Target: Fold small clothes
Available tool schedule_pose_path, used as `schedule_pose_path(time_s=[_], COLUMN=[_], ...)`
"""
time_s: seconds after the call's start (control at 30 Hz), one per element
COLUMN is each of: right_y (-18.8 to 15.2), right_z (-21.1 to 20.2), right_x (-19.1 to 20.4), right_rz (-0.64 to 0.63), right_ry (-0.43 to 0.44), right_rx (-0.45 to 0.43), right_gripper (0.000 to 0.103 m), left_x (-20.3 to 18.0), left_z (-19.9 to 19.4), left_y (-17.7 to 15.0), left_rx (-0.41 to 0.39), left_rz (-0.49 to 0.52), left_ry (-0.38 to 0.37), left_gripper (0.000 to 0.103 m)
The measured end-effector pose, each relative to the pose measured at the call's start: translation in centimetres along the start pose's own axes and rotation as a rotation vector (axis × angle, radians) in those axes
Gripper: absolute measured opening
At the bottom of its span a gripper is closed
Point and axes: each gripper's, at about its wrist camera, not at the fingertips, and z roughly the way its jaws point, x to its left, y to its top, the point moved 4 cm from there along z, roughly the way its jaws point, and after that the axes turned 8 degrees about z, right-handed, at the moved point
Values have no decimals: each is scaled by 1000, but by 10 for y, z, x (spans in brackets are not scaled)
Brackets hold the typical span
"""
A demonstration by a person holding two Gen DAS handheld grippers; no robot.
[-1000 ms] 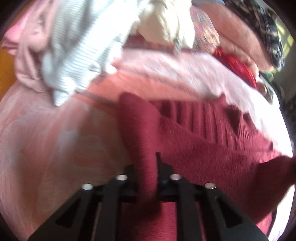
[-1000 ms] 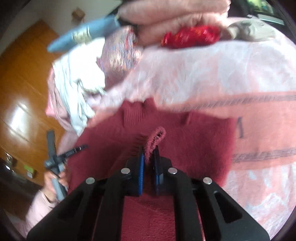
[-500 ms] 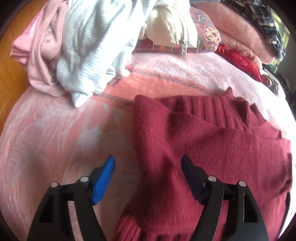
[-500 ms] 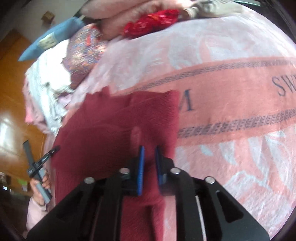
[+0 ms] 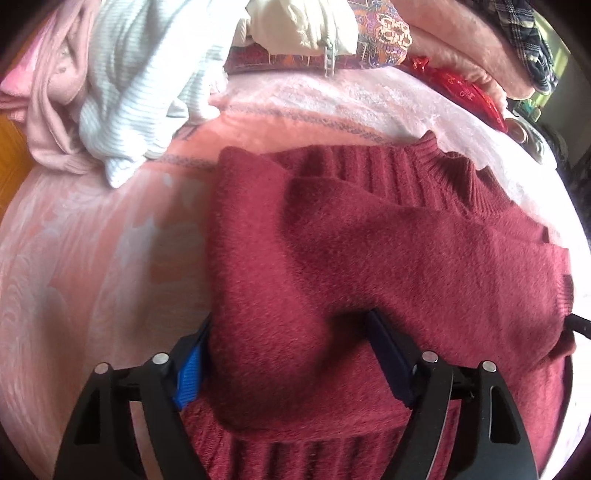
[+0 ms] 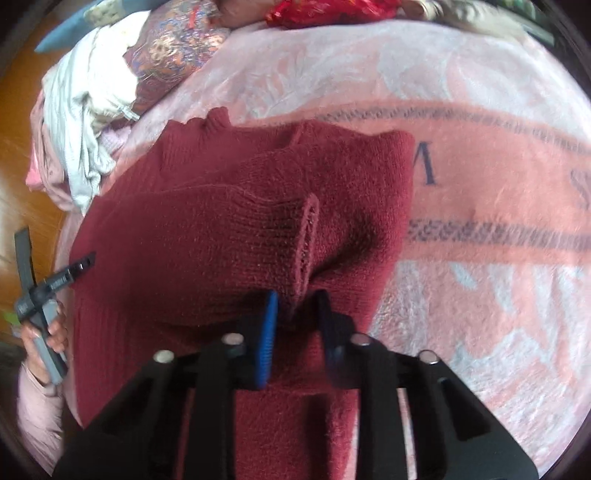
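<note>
A dark red knit sweater (image 5: 388,258) lies flat on the pink blanket (image 5: 92,258), neck toward the far side. My left gripper (image 5: 288,321) stands wide, its jaws still opening, straddling a folded-in sleeve that rests loose between them. In the right wrist view the other sleeve is folded across the sweater (image 6: 229,229) and its ribbed cuff (image 6: 306,243) ends between the fingertips of my right gripper (image 6: 297,295). Those jaws are a narrow gap apart and closing, and the pads are not clamped on the cuff. The left gripper (image 6: 79,266) also shows at that view's left edge.
A heap of white striped and pink clothes (image 5: 122,85) sits at the blanket's far left, beside a patterned cushion (image 5: 380,33) and red cloth (image 5: 465,92). A hand (image 6: 48,332) in a pink sleeve holds the left gripper. Orange wooden floor (image 6: 22,206) lies past the bed's left edge.
My left gripper let go of the sleeve and opened wide. My right gripper lowered its sleeve onto the sweater and loosened on the cuff.
</note>
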Motion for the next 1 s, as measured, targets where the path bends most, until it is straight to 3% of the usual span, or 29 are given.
schedule_pose_path(time_s=[0.07, 0.1, 0.13, 0.2, 0.3, 0.4, 0.47, 0.57, 0.6, 0.67, 0.73, 0.8, 1.0], right_y=[-2, -3, -2, 0, 1, 4, 3, 0, 0, -2, -3, -5, -4], right_z=[-8, -11, -15, -20, -18, 1, 10, 14, 9, -7, -14, -4, 11], right_x=[5, 6, 6, 7, 12, 10, 12, 15, 18, 18, 12, 2, -6], right_rz=[-64, -93, -99, -89, -78, -40, -32, -36, -47, -28, -13, 8, 50], right_ry=[-56, -89, -122, -110, -47, -42, -33, -22, -12, 29, 5, -38, -40], right_rx=[-29, -41, -64, -86, -68, -20, 5, 14, 6, -15, -23, 5, 25], right_gripper=[7, 10, 20, 34, 34, 34, 32, 9, 6, 5, 5, 5, 8], left_x=[-2, -2, -2, 1, 5, 6, 7, 7, 8, 9, 9, 9, 12], left_z=[-3, -4, -4, -4, -7, -6, -1, 7, 8, 5, 3, 7, 16], left_y=[0, 0, -1, -3, -4, -1, -1, -3, -3, -4, -5, -9, -11], left_rx=[-8, -9, -7, -2, 2, 5, 18, 28, 29, 33, 31, 34, 40], left_rz=[5, 6, 6, 1, -6, -3, 2, 13, 12, 3, 19, 37, 15], left_ry=[-3, -2, -4, 2, 10, 21, 43, 48, 43, 21, 28, 32, 19], left_gripper=[80, 80, 80, 80, 81, 84, 86, 88, 88, 84, 83, 84, 92])
